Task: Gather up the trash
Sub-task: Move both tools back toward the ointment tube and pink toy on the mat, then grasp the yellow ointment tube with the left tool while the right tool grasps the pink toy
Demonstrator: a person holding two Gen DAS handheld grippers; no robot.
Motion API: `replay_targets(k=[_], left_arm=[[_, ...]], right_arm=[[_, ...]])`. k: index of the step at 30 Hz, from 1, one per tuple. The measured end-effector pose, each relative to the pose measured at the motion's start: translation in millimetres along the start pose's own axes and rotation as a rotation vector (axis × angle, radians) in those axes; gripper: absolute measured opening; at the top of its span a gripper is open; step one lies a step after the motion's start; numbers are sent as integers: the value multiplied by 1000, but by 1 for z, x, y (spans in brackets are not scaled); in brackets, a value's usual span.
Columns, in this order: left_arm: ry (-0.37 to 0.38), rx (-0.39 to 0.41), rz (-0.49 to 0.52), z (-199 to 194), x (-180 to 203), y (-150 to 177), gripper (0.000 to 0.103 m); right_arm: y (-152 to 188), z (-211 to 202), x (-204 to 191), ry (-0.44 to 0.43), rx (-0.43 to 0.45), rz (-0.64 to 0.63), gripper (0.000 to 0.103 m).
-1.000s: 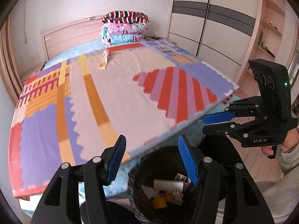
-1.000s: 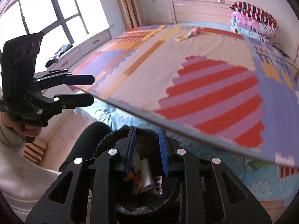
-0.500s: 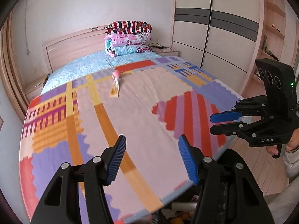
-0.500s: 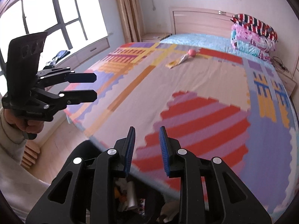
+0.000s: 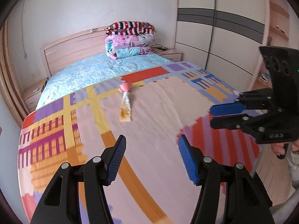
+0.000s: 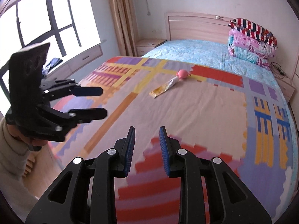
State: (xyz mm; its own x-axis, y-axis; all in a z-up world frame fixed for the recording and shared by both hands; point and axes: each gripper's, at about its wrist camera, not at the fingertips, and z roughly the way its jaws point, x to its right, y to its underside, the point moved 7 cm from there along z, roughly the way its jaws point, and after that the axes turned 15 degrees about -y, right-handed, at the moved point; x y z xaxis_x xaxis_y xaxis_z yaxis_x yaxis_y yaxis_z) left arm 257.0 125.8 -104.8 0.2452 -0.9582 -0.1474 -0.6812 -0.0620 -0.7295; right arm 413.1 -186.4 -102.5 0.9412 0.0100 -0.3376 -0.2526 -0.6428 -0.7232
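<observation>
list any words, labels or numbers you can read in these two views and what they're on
No text reads clearly in either view.
Right gripper body, left wrist view: raised lettering near its lower edge, too blurred to read.
Yellow wrapper on the bed mat: any print too small to read.
Folded quilts: patterns only, no legible words.
Left gripper: no marking visible.
</observation>
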Motion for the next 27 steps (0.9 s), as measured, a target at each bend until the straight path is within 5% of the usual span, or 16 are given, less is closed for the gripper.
replay_targets(k=[9, 27], left_arm=[[12, -22, -6, 55, -17, -34, 56], [-8, -127, -31, 159, -30, -54, 56]], right_arm=[[-36, 22, 35, 90, -5, -17, 27], [-76, 66, 97, 87, 9, 90, 27]])
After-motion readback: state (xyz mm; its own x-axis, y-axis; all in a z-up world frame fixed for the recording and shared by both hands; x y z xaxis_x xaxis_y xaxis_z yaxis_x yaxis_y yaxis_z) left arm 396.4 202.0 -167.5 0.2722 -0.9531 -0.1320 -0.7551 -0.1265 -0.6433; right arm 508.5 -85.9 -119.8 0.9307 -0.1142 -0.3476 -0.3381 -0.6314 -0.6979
